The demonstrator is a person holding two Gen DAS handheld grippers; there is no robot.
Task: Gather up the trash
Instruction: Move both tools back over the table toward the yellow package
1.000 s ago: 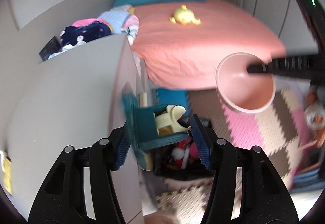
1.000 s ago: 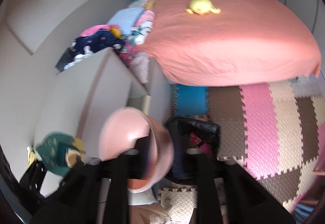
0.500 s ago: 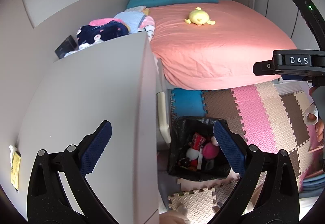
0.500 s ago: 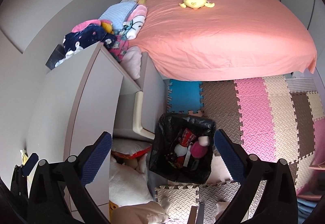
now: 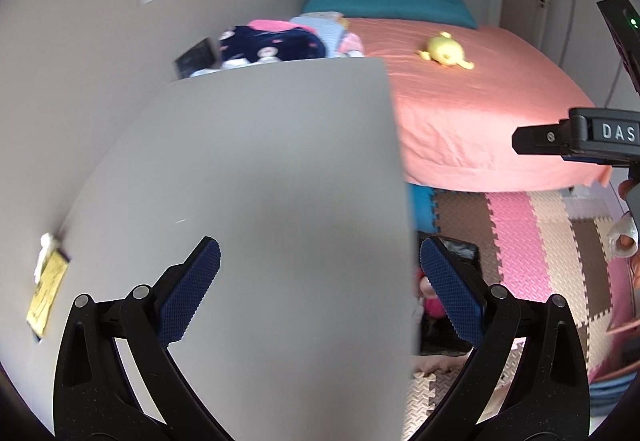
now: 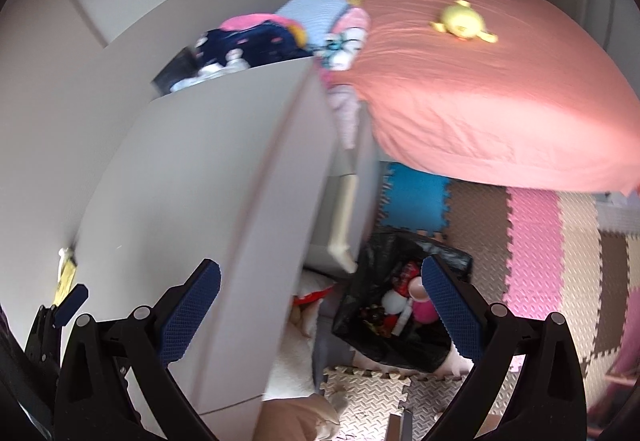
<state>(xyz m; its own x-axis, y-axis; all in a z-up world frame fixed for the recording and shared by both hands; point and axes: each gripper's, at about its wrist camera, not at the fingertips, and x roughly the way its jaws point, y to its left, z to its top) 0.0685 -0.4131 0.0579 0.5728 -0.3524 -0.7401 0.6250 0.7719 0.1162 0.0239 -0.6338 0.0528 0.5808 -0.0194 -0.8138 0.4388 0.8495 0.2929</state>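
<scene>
The left gripper point(image 5: 320, 291) is shown angled downward with its jaws spread wide, having just been opened; nothing is held between its blue-padded fingers point(image 5: 188, 299). The right gripper point(image 6: 320, 291) is posed likewise, jaws just opened and empty. A bandaged fingertip of the right hand point(image 5: 626, 237) is seen at the frame edge.
</scene>
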